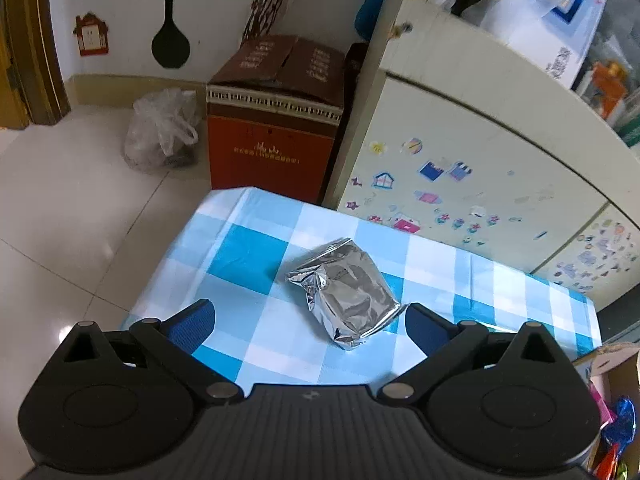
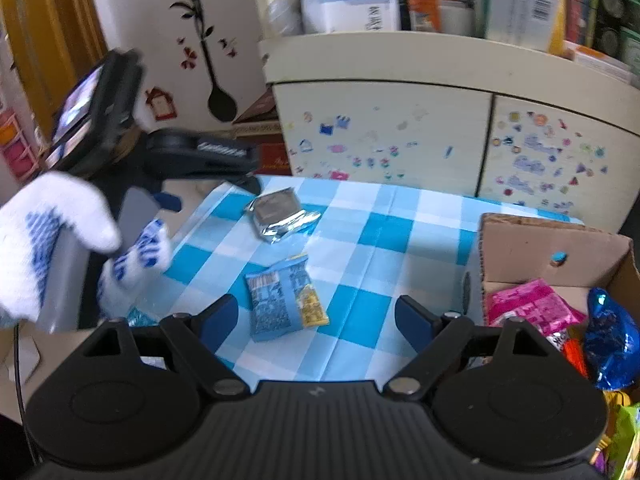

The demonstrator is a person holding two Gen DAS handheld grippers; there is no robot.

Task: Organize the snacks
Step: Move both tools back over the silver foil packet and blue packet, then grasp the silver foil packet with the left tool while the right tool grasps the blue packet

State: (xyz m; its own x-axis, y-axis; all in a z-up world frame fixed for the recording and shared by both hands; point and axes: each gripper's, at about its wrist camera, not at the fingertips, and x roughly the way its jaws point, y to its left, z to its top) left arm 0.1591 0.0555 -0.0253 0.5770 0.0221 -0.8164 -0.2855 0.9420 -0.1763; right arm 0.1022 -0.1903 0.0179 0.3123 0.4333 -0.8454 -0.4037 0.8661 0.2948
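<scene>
A silver foil snack packet [image 1: 344, 292] lies on the blue-and-white checked tablecloth [image 1: 256, 248]. My left gripper [image 1: 310, 316] is open above the table, with the packet's near end between its blue fingertips. The same packet shows farther off in the right wrist view [image 2: 278, 212]. A blue snack packet [image 2: 282, 300] lies flat on the cloth [image 2: 400, 220], just ahead of my open, empty right gripper [image 2: 316, 316]. A cardboard box [image 2: 556, 248] at the right holds pink, blue and green snack packets. The left gripper's body and a gloved hand [image 2: 60, 232] show at the left.
A cream cabinet with stickers [image 2: 400, 128] stands behind the table. A red-brown carton [image 1: 276, 128] and a plastic bag [image 1: 164, 132] sit on the tiled floor past the table's far corner. The snack box's corner shows at the right [image 1: 612, 360].
</scene>
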